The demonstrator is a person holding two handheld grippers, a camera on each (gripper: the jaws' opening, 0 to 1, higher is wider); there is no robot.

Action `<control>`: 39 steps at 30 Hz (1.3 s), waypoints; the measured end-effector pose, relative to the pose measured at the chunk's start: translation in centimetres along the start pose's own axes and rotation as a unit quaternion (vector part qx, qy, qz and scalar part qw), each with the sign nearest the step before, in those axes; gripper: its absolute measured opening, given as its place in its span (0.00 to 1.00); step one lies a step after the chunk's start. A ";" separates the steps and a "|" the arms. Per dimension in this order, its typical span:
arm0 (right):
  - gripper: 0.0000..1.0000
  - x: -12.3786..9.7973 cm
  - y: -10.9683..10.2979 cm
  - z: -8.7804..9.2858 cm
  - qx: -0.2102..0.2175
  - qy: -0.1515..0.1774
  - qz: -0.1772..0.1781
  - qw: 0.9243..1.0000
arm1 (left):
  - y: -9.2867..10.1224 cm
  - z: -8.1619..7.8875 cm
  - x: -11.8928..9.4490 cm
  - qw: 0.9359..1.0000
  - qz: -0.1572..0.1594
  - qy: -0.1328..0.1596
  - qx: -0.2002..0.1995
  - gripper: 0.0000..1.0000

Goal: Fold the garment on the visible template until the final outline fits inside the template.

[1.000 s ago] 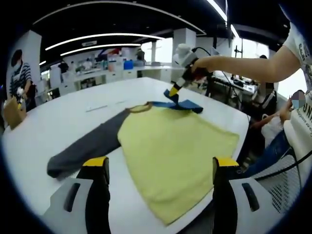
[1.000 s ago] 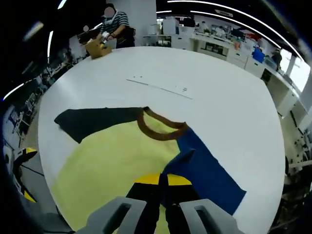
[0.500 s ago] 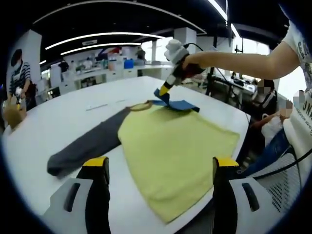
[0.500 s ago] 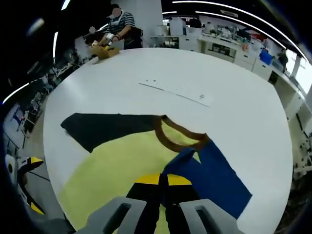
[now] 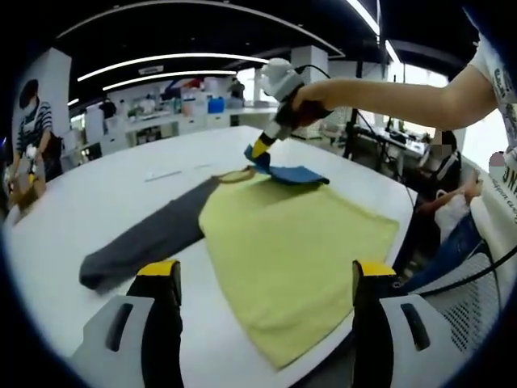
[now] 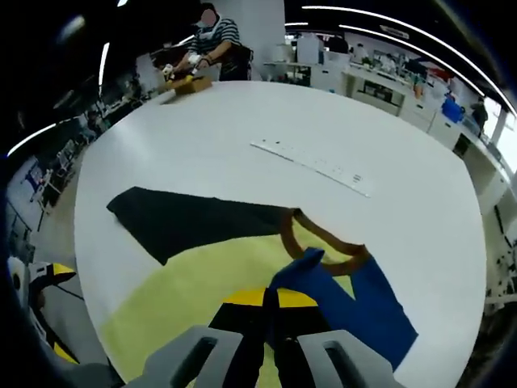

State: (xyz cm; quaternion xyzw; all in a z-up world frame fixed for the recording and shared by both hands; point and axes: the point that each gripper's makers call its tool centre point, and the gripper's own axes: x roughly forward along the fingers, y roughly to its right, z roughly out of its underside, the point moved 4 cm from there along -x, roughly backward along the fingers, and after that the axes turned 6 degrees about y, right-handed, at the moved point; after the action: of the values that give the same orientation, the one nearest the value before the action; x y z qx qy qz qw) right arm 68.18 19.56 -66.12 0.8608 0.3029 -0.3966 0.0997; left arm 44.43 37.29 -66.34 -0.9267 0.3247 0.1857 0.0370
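White table (image 5: 97, 202), yellow two-sleeved garment (image 5: 291, 250)

Probably open-plan lab: ceiling light strips (image 5: 174, 59), cluttered benches (image 6: 380, 89), seated workers.

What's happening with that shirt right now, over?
Right gripper shut on blue sleeve, lifted over yellow shirt. Left gripper open, hovering at the hem. Grey sleeve flat. Nothing in the way.

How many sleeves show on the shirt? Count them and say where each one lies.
2. The dark grey sleeve lies flat on the white table; the blue sleeve is pinched and lifted by the right gripper.
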 end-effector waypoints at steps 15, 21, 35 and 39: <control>0.00 1.5 -3.4 -1.7 -0.021 0.012 -0.027 0.999 | -0.1 0.4 -0.1 1.000 -0.003 -0.003 -0.005 0.84; 0.00 2.5 -5.1 -1.4 -0.040 0.005 -0.043 0.998 | -0.2 0.7 -0.1 1.000 -0.004 -0.007 -0.008 0.84; 0.00 4.1 -7.7 -1.2 -0.058 0.017 -0.062 0.996 | -0.6 0.9 -0.2 1.000 -0.009 -0.007 -0.009 0.85; 0.00 4.4 -8.6 -1.0 -0.068 0.020 -0.072 0.995 | -0.7 0.8 -0.2 1.000 -0.010 -0.005 -0.008 0.84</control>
State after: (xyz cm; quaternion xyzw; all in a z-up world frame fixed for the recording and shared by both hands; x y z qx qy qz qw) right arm 65.83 28.81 -68.12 0.8358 0.3923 -0.3638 0.1233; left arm 44.45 38.12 -67.05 -0.9290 0.3142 0.1926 0.0333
